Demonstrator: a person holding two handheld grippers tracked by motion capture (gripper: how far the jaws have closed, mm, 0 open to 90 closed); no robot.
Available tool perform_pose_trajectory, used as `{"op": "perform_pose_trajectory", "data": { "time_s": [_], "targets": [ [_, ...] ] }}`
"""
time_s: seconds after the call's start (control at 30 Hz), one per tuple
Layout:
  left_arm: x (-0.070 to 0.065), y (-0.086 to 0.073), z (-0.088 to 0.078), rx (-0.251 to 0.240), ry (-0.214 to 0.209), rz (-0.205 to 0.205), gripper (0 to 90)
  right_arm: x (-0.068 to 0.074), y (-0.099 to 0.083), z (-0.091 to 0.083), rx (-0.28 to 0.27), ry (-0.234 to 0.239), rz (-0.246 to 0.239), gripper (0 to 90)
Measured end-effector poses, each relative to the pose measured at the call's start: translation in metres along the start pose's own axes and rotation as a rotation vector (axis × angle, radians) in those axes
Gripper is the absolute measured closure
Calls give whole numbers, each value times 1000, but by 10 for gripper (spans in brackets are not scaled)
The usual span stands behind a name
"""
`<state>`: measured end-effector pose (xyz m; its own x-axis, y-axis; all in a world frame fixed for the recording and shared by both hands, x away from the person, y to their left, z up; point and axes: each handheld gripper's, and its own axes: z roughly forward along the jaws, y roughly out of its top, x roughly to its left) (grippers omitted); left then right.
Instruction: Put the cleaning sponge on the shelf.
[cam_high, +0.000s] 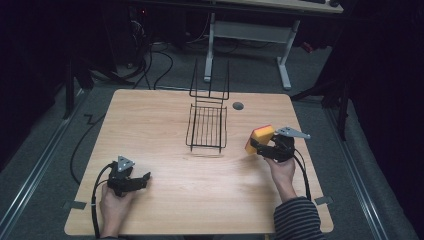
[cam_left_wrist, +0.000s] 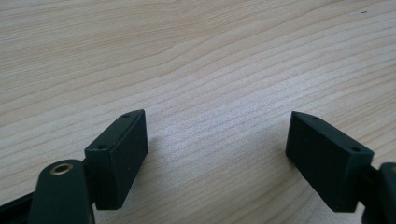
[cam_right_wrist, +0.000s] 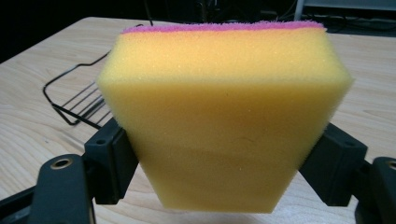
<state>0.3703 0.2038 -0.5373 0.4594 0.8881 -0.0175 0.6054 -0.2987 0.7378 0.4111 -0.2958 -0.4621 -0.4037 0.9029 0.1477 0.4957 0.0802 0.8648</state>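
Right tongs (cam_right_wrist: 219, 154) clamped on a yellow sponge (cam_right_wrist: 224, 116), pinching its lower end in so the block flares wider above the jaws; pink scouring layer along the far edge. In the high view, same right tongs (cam_high: 256, 145) at about 3 o'clock on the table (cam_high: 165, 210), sponge (cam_high: 261, 138) apparently lifted off the wood, though hard to be sure from above. Left tongs (cam_left_wrist: 217, 149) spread wide with nothing between, only bare woodgrain beneath; seen from above, left tongs (cam_high: 145, 177) resting low at about 8 o'clock, well apart from everything else.

Progress, as a judgement: pick-up done, carry and placement still ahead. Likely destination the black wire rack (cam_high: 207, 127) near the centre, toward 12 o'clock, at roughly 10 o'clock from the sponge and near it but not touching. Rack basket holding nothing, wood visible through the bars; its upright back frame likewise bare. Corner of the rack (cam_right_wrist: 77, 105) visible behind the sponge in the right gripper view.
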Motion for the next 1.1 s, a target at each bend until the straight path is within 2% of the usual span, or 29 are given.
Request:
{"op": "perform_pose_trajectory", "data": {
  "time_s": [0.27,0.6,1.1],
  "targets": [
    [0,0,0,0,0,0,215,9,5,-9,-29,49,-9,224],
    [0,0,0,0,0,0,215,21,18,-15,-30,91,-28,224],
    [0,0,0,0,0,0,215,40,37,-8,-27,153,-49,225]
  ]
}}
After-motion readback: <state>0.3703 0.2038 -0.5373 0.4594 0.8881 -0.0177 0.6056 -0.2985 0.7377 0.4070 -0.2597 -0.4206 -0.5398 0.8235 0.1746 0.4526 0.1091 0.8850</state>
